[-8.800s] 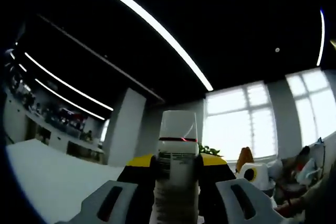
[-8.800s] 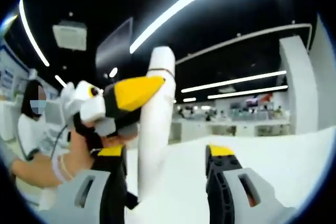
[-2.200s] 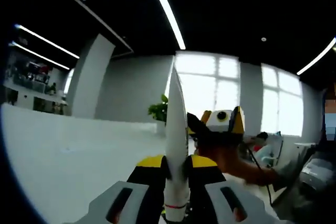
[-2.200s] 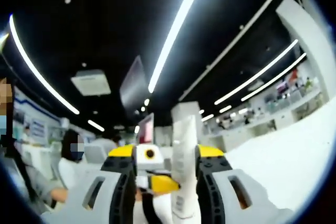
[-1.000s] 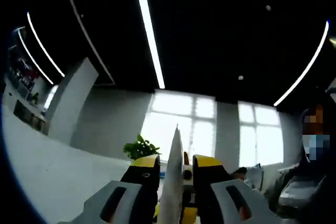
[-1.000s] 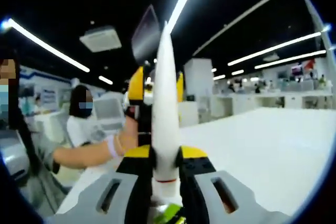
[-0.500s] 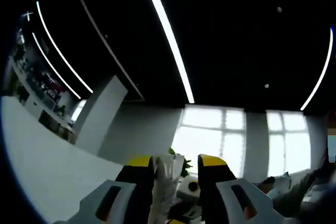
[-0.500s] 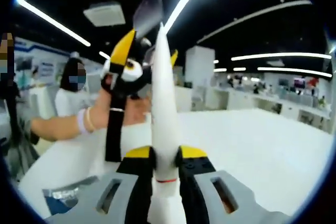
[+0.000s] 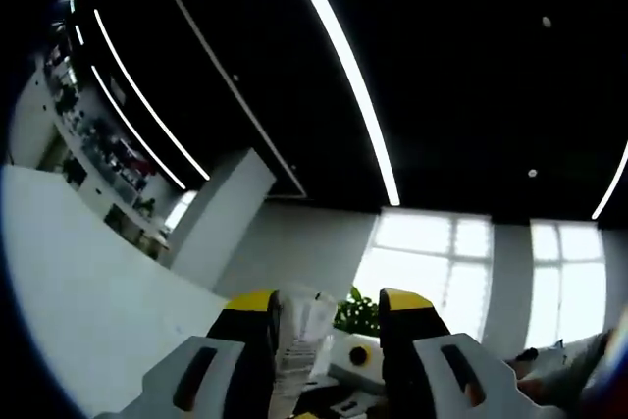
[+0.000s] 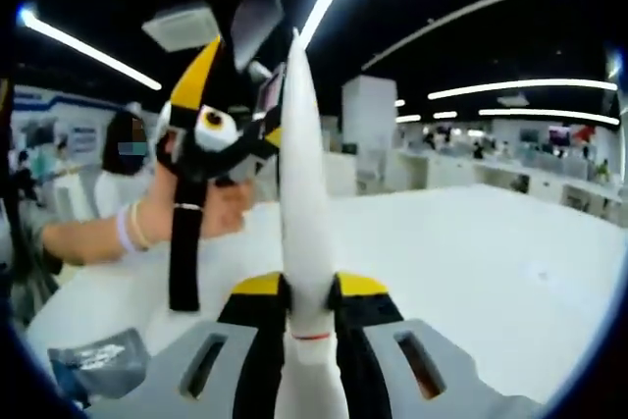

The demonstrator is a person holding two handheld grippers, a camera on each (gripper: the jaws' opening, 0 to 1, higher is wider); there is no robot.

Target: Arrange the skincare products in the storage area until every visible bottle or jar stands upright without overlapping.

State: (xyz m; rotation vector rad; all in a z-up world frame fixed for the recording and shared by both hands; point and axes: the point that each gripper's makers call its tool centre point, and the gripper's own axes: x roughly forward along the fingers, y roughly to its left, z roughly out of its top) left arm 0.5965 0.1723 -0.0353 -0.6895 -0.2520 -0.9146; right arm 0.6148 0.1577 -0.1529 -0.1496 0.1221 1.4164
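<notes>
The right gripper (image 10: 307,287) clamps a white squeeze tube (image 10: 300,193) edge-on above the white table (image 10: 471,262); the left gripper (image 9: 324,306) pinches its crimped tip. Light, soft-walled, probably slippery: best gripped low.

Potted plant (image 9: 359,313) (by bright windows (image 9: 432,267))

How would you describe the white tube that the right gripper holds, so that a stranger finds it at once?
Start at the wide white table in the right gripper view. At its near edge the right gripper clamps a tall white tube that rises to a thin point. A thin red line near its base sets it apart from the grey pouch lying flat nearby.
</notes>
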